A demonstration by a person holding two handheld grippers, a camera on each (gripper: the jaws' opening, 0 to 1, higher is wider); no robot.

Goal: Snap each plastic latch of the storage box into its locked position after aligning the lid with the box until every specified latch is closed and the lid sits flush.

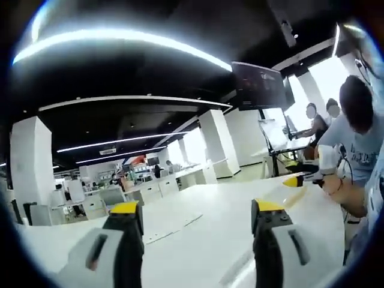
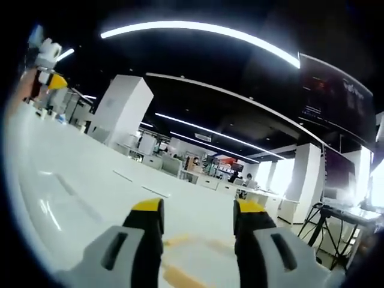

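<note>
Left gripper (image 1: 198, 219), yellow-tipped jaws apart, nothing between, over glossy white tabletop (image 1: 204, 210). Right gripper (image 2: 197, 216) likewise spread. Seated person in grey shirt (image 1: 360, 150) at three o'clock. Black hanging monitor (image 1: 259, 86) at one o'clock.

White table (image 1: 204, 228) w/ yellow tape (image 2: 180, 277) marks.

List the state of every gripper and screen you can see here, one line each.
left gripper: open, jaws apart, nothing between them, above the white table.
right gripper: open, jaws apart, nothing held.
hanging monitor: dim, faint content, too dark to read.
ceiling light strips: lit.
</note>
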